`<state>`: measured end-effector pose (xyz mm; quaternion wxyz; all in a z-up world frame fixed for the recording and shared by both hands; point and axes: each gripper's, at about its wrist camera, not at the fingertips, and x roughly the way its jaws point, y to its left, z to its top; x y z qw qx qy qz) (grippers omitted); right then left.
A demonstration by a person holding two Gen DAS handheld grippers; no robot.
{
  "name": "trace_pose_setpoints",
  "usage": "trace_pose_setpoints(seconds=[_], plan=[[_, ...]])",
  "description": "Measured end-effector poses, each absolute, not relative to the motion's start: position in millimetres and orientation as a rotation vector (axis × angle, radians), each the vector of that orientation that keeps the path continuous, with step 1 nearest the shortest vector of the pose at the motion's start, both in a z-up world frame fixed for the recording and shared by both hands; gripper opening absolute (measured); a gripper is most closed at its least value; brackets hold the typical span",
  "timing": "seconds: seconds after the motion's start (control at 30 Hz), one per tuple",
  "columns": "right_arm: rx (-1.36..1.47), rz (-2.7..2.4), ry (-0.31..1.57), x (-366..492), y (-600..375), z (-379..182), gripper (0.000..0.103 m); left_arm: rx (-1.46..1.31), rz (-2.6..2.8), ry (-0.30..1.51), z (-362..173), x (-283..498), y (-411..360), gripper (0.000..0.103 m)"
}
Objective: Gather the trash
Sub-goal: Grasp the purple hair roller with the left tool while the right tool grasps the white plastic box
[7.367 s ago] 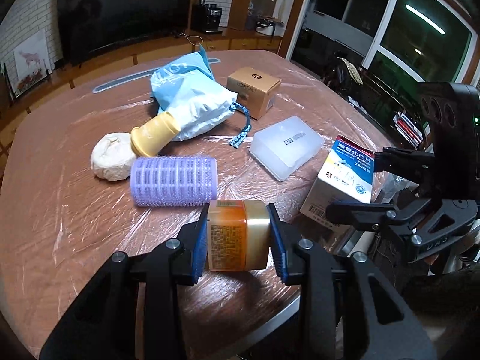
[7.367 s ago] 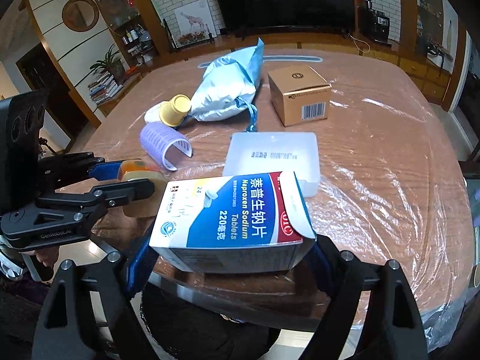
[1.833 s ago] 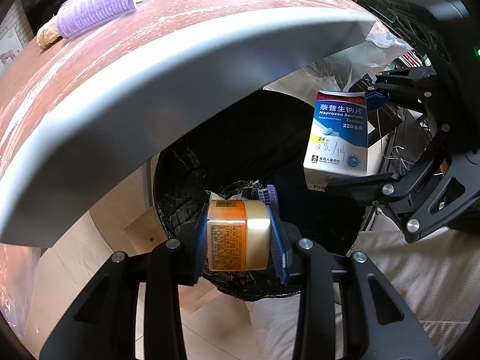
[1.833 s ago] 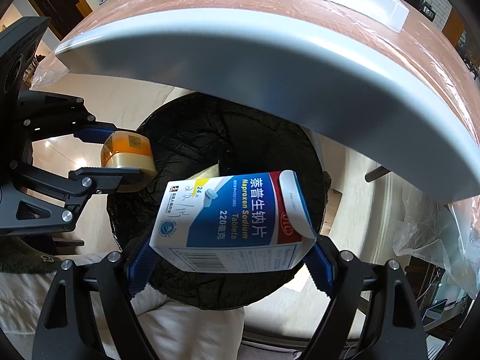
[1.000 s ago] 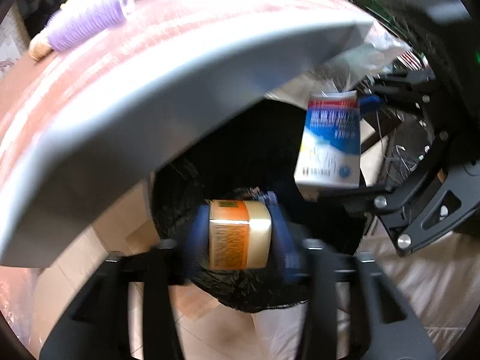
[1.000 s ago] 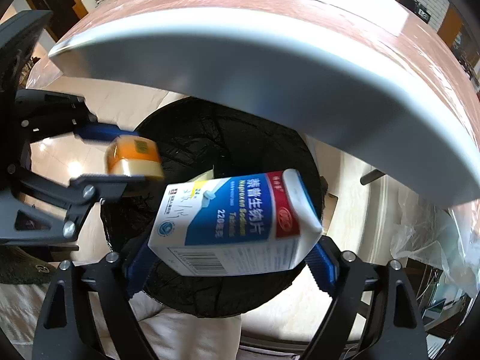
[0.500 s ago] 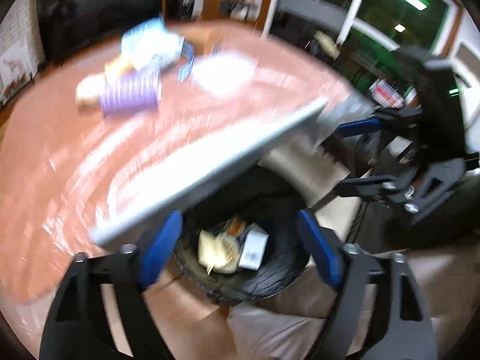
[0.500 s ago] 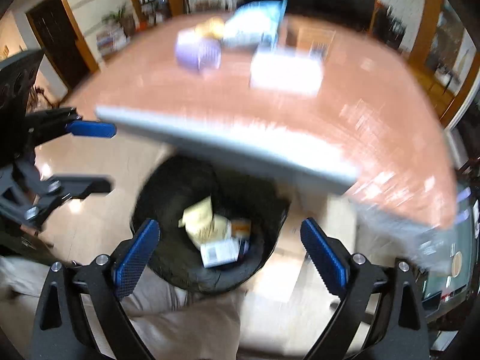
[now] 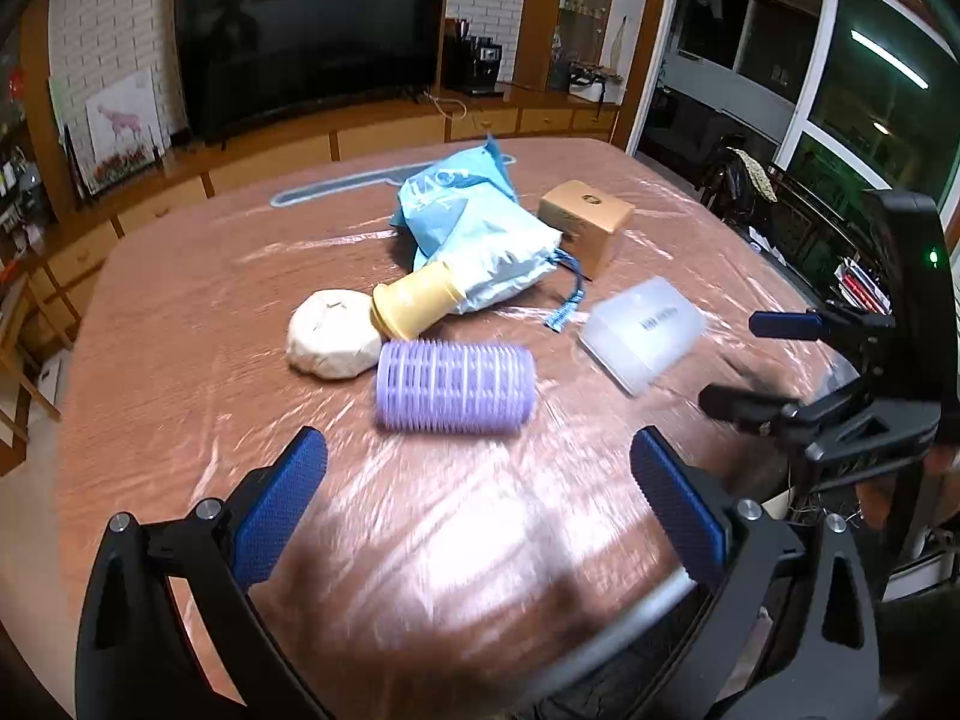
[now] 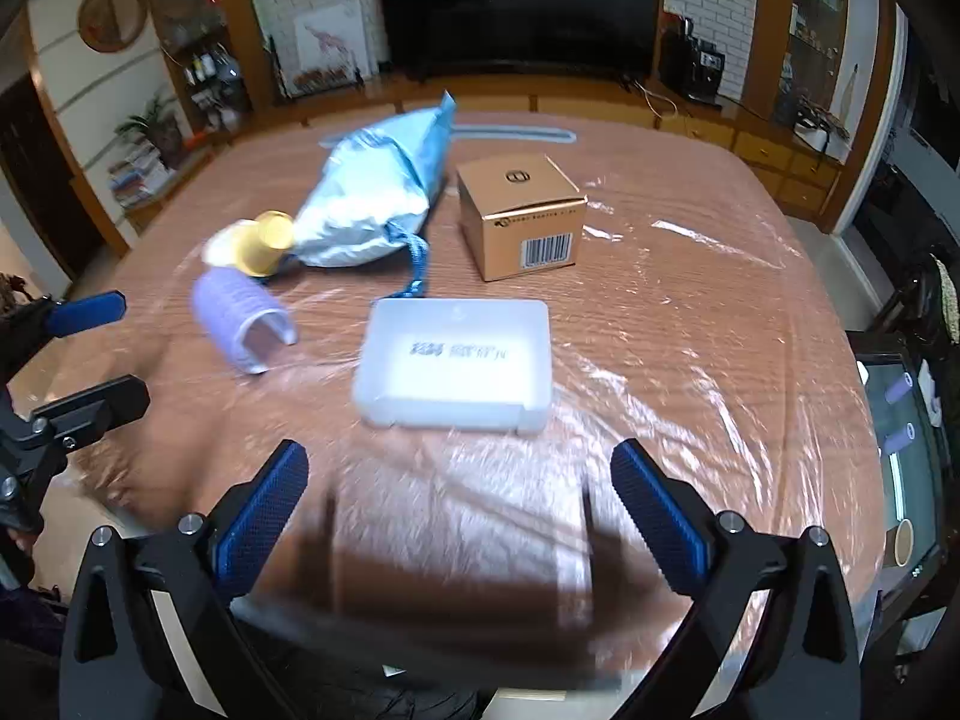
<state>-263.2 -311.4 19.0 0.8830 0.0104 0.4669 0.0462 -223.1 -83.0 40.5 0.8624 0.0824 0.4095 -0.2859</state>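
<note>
I'm opening both jaws wide, left gripper [image 9: 480, 510] and right gripper [image 10: 459, 507] empty. The roller [image 9: 455, 387] near the table's [image 9: 180, 312] front edge looks light, springy; I'm judging its sides best.

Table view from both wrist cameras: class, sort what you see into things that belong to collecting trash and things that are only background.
Belongs to the job:
purple hair roller
yellow cup
pale round lump
blue bag
brown box
white plastic case
left gripper, open, empty
right gripper, open, empty

Just lying about:
television
picture of an animal
coffee machine
</note>
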Motion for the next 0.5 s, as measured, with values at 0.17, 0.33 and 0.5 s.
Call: trace_pose_setpoints(seconds=[0.17, 0.33, 0.5], plan=[[0.03, 0.091, 1.003, -242.3, -305.1, 4.2, 0.099, 0.23, -0.58, 0.882, 26.0, -204.4, -99.7, 0.101], [0.03, 0.088, 1.025, -228.9, -301.0, -2.2, 0.099, 0.236, -0.577, 0.911, 16.0, -188.4, -107.2, 0.101], [0.033, 0.1, 1.032, -217.3, -300.5, -4.2, 0.099, 0.219, -0.597, 0.926, 12.8, -180.8, -110.0, 0.093]])
